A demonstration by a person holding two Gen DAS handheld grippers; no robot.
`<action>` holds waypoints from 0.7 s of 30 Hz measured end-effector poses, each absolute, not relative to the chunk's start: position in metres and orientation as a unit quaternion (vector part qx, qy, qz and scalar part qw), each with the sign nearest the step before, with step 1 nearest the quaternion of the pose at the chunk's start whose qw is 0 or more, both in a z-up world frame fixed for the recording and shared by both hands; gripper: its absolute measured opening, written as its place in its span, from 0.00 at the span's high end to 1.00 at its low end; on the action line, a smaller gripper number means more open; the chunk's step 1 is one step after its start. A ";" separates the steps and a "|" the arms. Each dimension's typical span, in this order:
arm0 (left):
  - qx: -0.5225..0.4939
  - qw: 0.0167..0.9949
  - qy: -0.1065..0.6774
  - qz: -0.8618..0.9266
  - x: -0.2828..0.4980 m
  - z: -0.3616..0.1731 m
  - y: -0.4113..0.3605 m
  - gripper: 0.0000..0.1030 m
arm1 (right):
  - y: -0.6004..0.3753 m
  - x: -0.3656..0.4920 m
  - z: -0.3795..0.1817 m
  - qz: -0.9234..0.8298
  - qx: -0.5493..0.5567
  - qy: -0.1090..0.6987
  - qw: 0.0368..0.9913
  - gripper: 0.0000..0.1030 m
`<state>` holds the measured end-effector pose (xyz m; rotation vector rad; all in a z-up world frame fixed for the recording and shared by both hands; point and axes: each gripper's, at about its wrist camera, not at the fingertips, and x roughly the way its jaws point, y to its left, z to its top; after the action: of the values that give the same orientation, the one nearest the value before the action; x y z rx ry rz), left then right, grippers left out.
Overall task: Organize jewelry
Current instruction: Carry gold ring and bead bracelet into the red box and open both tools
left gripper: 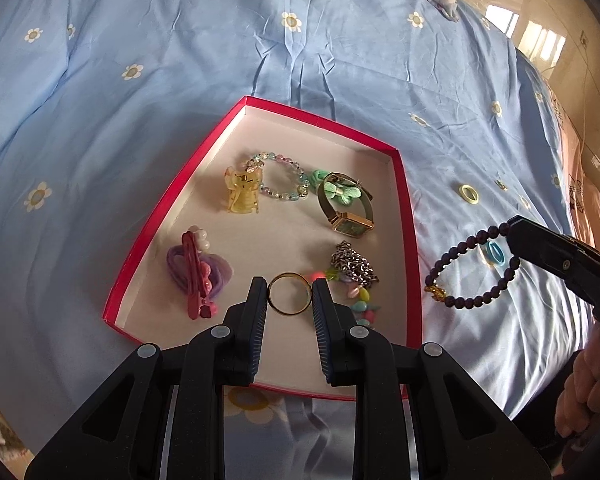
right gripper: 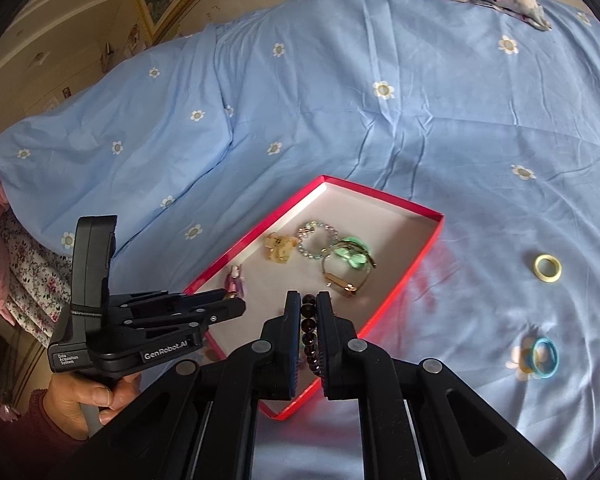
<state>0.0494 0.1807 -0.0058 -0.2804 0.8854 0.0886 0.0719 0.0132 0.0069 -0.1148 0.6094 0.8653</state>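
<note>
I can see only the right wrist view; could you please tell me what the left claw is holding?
Observer: The left claw is shut on a gold ring, held just above the floor of the red box.
Operator: Thank you. Is anything in the box hidden behind my claw?
Observer: Yes. Behind the right claw, which is shut on the purple bead bracelet, a silver chain lies near the box's right wall.
</note>
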 end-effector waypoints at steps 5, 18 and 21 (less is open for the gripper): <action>-0.141 0.891 0.429 0.046 0.047 -0.010 0.185 0.80 | 0.032 0.069 0.001 0.427 -0.063 0.298 0.851 0.93; -0.148 0.884 0.442 0.047 0.047 -0.026 0.194 0.80 | 0.073 0.085 -0.026 0.441 -0.084 0.331 0.830 0.93; -0.144 0.883 0.444 0.047 0.051 -0.028 0.194 0.80 | 0.074 0.098 -0.035 0.429 -0.082 0.344 0.831 0.93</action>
<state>0.0510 0.1937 -0.0277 -0.2997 0.9246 0.0975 0.0983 0.0737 -0.0345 -0.1731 0.7293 0.9100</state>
